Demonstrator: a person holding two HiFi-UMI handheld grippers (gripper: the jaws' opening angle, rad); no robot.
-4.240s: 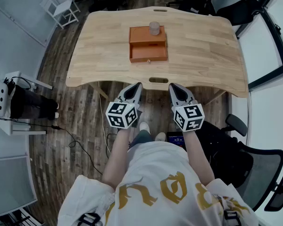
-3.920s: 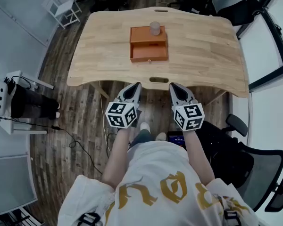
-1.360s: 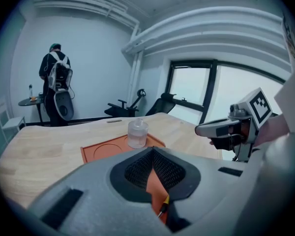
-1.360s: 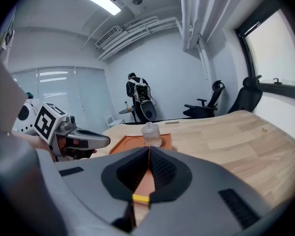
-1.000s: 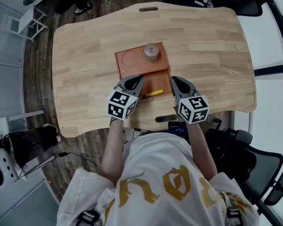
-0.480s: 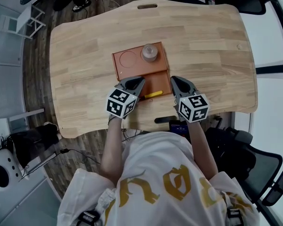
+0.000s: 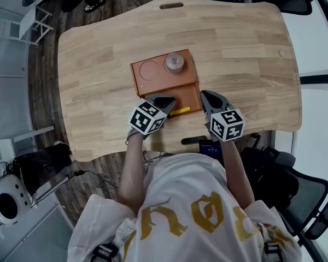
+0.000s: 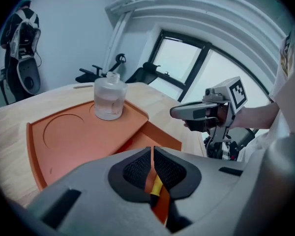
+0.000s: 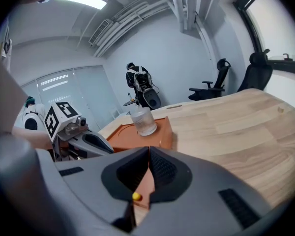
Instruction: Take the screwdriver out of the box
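An orange box (image 7: 153, 72) stands mid-table with its drawer (image 7: 187, 93) pulled out toward me. A yellow-handled screwdriver (image 7: 181, 112) lies in the drawer near its front wall. My left gripper (image 7: 169, 100) is shut and tilted down over the screwdriver's left end. In the left gripper view its pads (image 8: 152, 149) meet, and the screwdriver (image 8: 157, 186) shows behind them. My right gripper (image 7: 206, 95) is shut just right of the drawer. The handle's yellow tip (image 9: 136, 196) shows below the right gripper (image 9: 149, 149).
A clear glass jar (image 7: 175, 63) stands on the box's top at the back right, beside a round recess (image 7: 149, 68). The wooden table (image 7: 246, 53) stretches to both sides. An office chair (image 7: 295, 195) sits to my right, off the table.
Both grippers came from off the table's front edge to the box. Over the last second both sank toward the drawer, and the left tipped steeply down over the screwdriver.
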